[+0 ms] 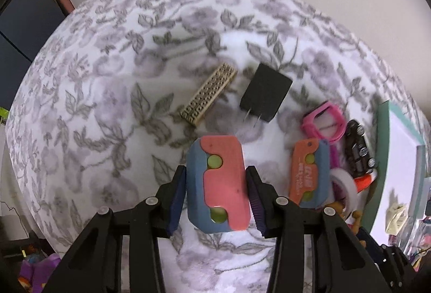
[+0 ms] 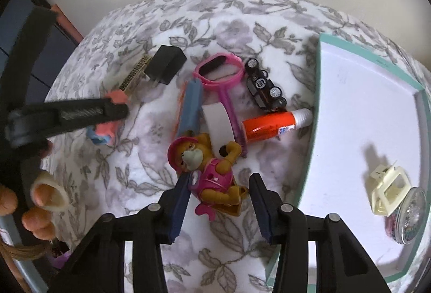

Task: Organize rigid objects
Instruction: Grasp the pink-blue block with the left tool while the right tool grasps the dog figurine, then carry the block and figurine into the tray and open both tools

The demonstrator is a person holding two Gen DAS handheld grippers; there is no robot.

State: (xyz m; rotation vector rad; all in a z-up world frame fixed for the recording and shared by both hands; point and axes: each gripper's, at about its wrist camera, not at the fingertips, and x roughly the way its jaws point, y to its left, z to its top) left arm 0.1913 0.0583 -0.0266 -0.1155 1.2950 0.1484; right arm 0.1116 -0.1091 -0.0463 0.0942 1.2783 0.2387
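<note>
My left gripper (image 1: 216, 198) is shut on a pink-and-blue block with green dots (image 1: 218, 185), both pads on its sides, lifted off the flowered cloth (image 1: 107, 104). The right wrist view shows that same gripper (image 2: 107, 112) from the side at the left, with the block (image 2: 103, 132) in it. My right gripper (image 2: 219, 204) is shut on a dog figurine in a pink outfit and hat (image 2: 212, 177), pads against its body and legs. A teal-rimmed white tray (image 2: 317, 72) lies to the right.
On the cloth lie a patterned beige bar (image 1: 208, 96), a black plug (image 1: 265, 92), a pink band (image 2: 218, 68), a second blue-orange block (image 2: 191, 104), white tape (image 2: 218, 126), a toy car (image 2: 265, 86) and an orange tube (image 2: 266, 126). The tray holds a cream clip (image 2: 388, 190) and a round case (image 2: 412, 214).
</note>
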